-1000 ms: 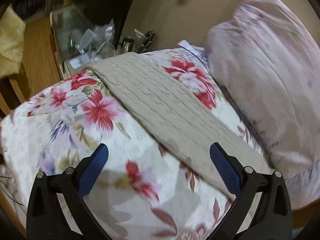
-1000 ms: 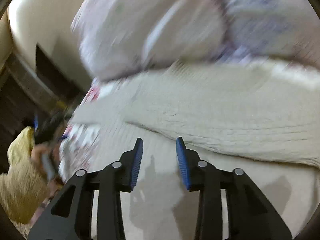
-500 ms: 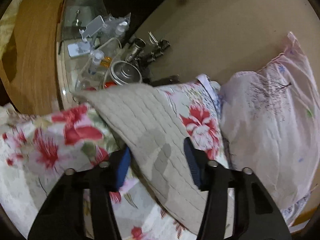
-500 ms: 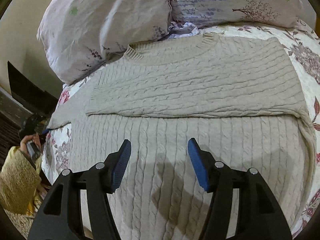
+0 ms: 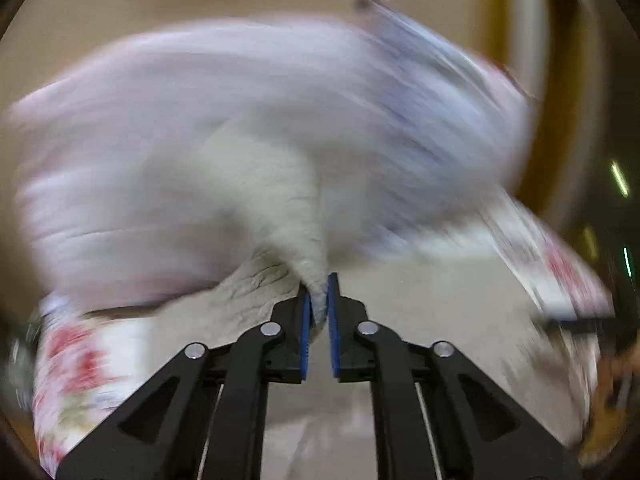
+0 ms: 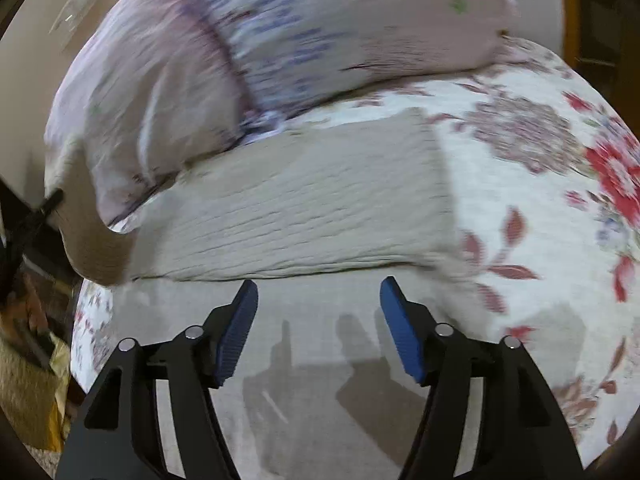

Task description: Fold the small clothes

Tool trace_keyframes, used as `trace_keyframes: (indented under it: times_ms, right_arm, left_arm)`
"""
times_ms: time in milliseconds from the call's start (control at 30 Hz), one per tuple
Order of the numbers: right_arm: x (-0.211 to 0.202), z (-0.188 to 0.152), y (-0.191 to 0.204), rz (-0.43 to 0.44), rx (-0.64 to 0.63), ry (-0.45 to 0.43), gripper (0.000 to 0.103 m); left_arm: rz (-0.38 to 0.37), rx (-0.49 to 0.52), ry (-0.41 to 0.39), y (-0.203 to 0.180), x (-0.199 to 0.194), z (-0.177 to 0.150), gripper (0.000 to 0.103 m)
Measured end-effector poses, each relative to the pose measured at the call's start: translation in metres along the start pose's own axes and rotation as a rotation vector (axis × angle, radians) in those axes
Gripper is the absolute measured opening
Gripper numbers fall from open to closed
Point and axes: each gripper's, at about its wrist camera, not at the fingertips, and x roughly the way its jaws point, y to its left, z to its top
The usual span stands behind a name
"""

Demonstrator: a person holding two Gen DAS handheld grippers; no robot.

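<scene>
A beige cable-knit sweater (image 6: 304, 200) lies partly folded on the floral bedspread (image 6: 540, 184). My left gripper (image 5: 318, 312) is shut on a bunched piece of the sweater (image 5: 280, 208) and holds it lifted; that view is heavily blurred. The lifted piece (image 6: 92, 232) also shows at the far left of the right wrist view. My right gripper (image 6: 318, 320) is open and empty, just above the near flat part of the sweater.
Pale pink pillows (image 6: 280, 40) lie behind the sweater against the cream headboard. The bed's left edge drops off near yellow fabric (image 6: 28, 384). The bedspread extends to the right.
My left gripper has closed on a piece of the sweater and lifted it, swinging fast. My right gripper has opened wider and shifted over the sweater.
</scene>
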Motion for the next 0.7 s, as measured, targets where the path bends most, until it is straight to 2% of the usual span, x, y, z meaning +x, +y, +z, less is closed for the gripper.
trace_keyframes:
  times_ms: [33, 67, 133, 167, 200, 267, 300, 367, 433, 500, 533, 567, 633, 667, 700]
  right_arm:
    - [0.0, 0.0, -0.01, -0.007, 0.025, 0.007, 0.066]
    - [-0.001, -0.001, -0.019, -0.01, 0.046, 0.014, 0.066]
    - [-0.008, -0.006, -0.042, -0.009, 0.104, 0.026, 0.066]
    - [-0.015, -0.011, -0.055, -0.014, 0.124, 0.028, 0.066]
    - [-0.018, -0.015, -0.062, -0.018, 0.133, 0.032, 0.066]
    - [-0.026, -0.027, -0.08, -0.01, 0.165, 0.059, 0.066]
    - [-0.029, -0.037, -0.091, 0.017, 0.197, 0.091, 0.066]
    - [-0.033, -0.054, -0.1, 0.064, 0.231, 0.139, 0.062]
    - [-0.032, -0.076, -0.104, 0.146, 0.251, 0.213, 0.05]
    - [-0.035, -0.095, -0.102, 0.232, 0.261, 0.252, 0.046]
    - [-0.034, -0.104, -0.1, 0.282, 0.271, 0.29, 0.037]
    - [-0.032, -0.111, -0.099, 0.312, 0.278, 0.322, 0.034]
    - [-0.031, -0.128, -0.093, 0.385, 0.29, 0.381, 0.027]
    - [-0.029, -0.137, -0.09, 0.423, 0.294, 0.417, 0.023]
    - [-0.027, -0.142, -0.087, 0.448, 0.295, 0.445, 0.015]
  left_arm:
    - [-0.041, 0.076, 0.088, -0.037, 0.022, -0.007, 0.012]
    - [-0.051, 0.112, 0.146, -0.058, 0.033, -0.016, 0.012]
    - [-0.038, 0.088, 0.194, -0.063, 0.037, -0.035, 0.014]
    - [-0.027, 0.034, 0.206, -0.054, 0.033, -0.044, 0.023]
    - [0.015, -0.077, 0.219, -0.032, 0.021, -0.061, 0.042]
    - [0.076, -0.228, 0.23, 0.005, 0.0, -0.088, 0.06]
    - [0.09, -0.28, 0.244, 0.017, -0.01, -0.102, 0.062]
    - [0.133, -0.378, 0.294, 0.037, -0.028, -0.134, 0.063]
    - [0.159, -0.475, 0.343, 0.05, -0.045, -0.166, 0.063]
    - [0.122, -0.566, 0.368, 0.051, -0.06, -0.192, 0.056]
    - [0.089, -0.605, 0.374, 0.047, -0.068, -0.205, 0.052]
    - [0.045, -0.645, 0.378, 0.041, -0.076, -0.218, 0.044]
    - [0.007, -0.66, 0.373, 0.031, -0.085, -0.229, 0.042]
    - [-0.024, -0.675, 0.382, 0.022, -0.092, -0.238, 0.035]
    - [-0.038, -0.685, 0.386, 0.019, -0.096, -0.241, 0.033]
